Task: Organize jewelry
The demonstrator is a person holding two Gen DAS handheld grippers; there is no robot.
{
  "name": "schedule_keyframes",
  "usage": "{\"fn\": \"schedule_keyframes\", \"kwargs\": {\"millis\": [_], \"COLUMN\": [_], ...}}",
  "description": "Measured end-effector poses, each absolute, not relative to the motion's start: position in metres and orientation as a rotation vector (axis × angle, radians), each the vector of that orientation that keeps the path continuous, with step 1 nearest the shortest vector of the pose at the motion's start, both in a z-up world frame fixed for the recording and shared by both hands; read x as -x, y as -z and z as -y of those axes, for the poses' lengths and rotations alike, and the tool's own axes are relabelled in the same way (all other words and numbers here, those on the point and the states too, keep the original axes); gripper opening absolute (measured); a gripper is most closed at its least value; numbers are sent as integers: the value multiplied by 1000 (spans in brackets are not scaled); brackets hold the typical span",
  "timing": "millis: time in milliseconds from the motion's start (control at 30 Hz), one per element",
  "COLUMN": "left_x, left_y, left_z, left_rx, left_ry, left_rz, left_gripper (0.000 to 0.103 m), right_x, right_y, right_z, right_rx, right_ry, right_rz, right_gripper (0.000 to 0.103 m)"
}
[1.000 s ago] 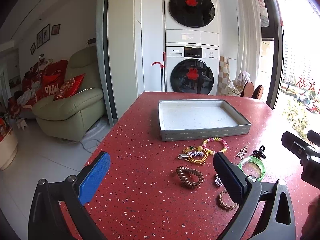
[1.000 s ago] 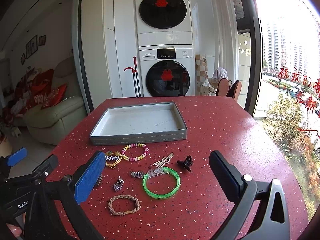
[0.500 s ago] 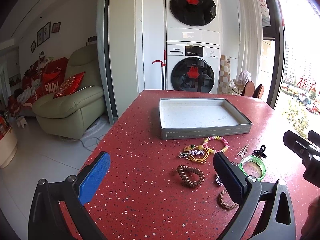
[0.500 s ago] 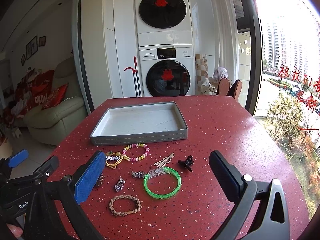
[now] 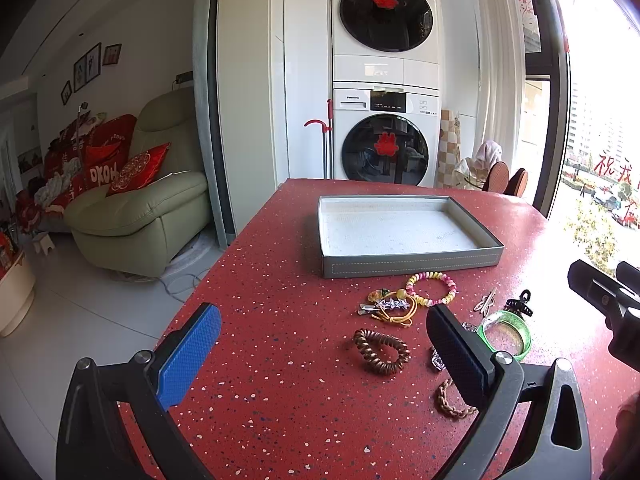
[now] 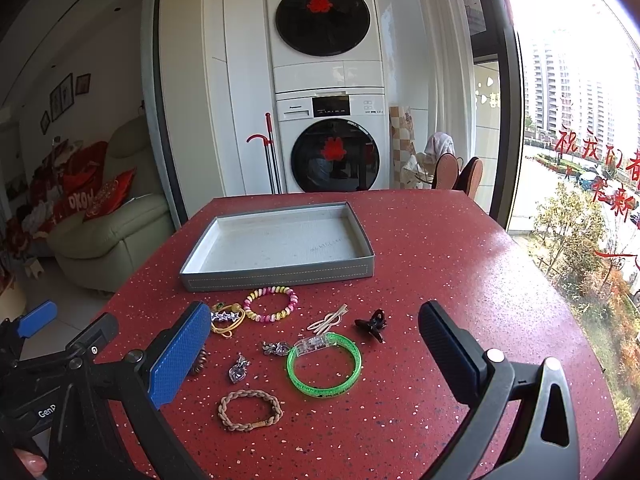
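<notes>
An empty grey tray [image 6: 276, 276] [image 5: 412, 266] sits on the red table. In front of it lie a pink-yellow bead bracelet [image 6: 271, 304], a yellow tie with a star clip [image 6: 227, 318], a green bangle [image 6: 324, 364], a black claw clip [image 6: 371, 323], a braided bracelet [image 6: 250, 410] and a brown coil tie [image 5: 381, 350]. My left gripper [image 5: 320, 340] hovers open near the coil tie. My right gripper [image 6: 316, 338] is open above the green bangle. Both hold nothing.
A pale hair clip [image 6: 328, 320] and two small silver charms [image 6: 276, 347] [image 6: 239, 368] lie among the jewelry. The table edge [image 5: 224, 256] drops off at left toward a green armchair [image 5: 136, 216]. Stacked washers [image 6: 332, 112] stand behind; a window is at right.
Both views have shifted slightly; the tray and jewelry sit a little lower in the left wrist view. Nothing on the table has moved, and both grippers stay open.
</notes>
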State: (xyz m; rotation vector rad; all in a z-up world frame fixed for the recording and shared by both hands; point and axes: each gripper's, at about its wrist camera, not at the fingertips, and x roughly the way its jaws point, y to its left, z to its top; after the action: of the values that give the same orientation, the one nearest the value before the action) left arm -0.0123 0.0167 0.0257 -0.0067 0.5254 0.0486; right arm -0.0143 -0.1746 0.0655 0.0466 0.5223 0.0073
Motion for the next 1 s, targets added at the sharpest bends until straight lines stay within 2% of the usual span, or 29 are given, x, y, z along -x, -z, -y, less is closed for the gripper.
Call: {"fn": "schedule_keyframes", "kwargs": {"millis": [1000], "left_x": [13], "left_y": [-22], "left_z": [-15], "left_rx": [7], "left_ry": [-46], "left_rz": [-531], "left_gripper": [103], "right_x": [14], "right_y": [-68], "right_z": [180], "right_rx": [-53], "right_ry": [-9], "right_rz": [-529], "right_gripper": [103]}}
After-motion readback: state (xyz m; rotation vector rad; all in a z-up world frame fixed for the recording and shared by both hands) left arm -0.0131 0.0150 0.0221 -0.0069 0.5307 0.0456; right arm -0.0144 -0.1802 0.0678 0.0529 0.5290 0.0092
